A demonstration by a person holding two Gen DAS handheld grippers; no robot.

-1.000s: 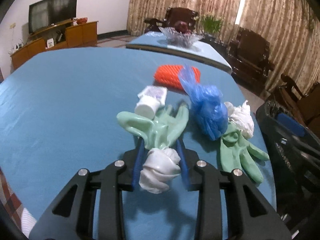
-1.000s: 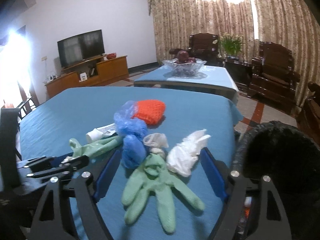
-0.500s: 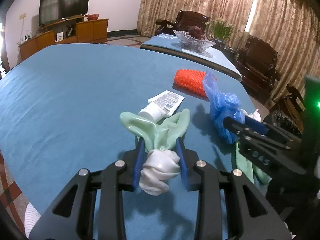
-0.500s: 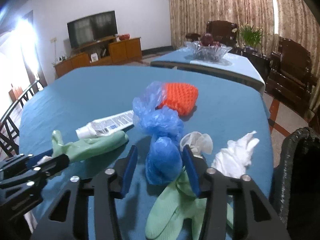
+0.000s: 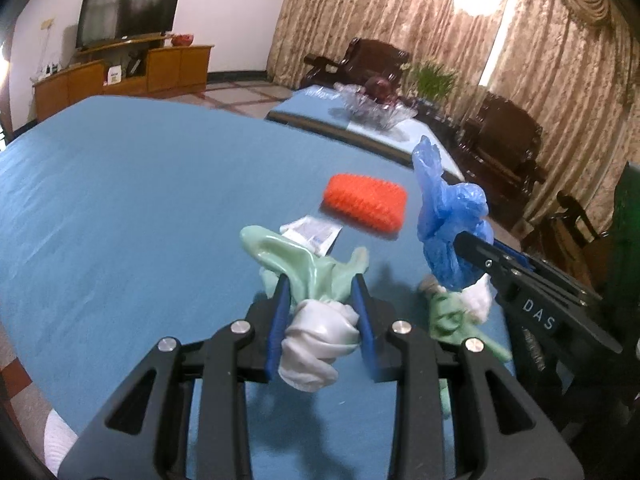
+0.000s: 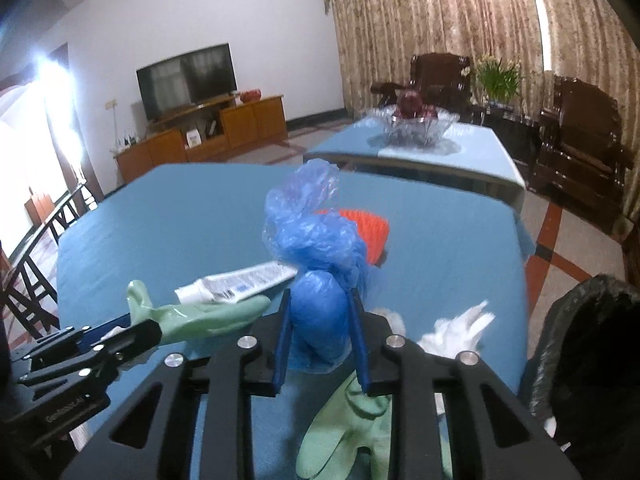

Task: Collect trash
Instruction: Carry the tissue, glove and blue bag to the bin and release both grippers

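Two grabs live: both grippers loaded over the blue table [image 5: 120, 200].
Left gripper [image 5: 320, 312]: clamped narrow on a green glove's [image 5: 316, 272] white cuff; the glove is limp and slick.
Right gripper [image 6: 320, 332]: jaws closing on the crumpled blue bag [image 6: 316, 276], feather-light, squashing between the pads.
On the table: orange sponge [image 5: 364, 208] beyond the bag, tube [image 6: 240, 282] beside it, second glove [image 6: 344, 432] and white wad [image 6: 456, 328] nearer.
Bin [image 6: 592, 360]: black-lined, off the table's right edge; contents probably hidden.
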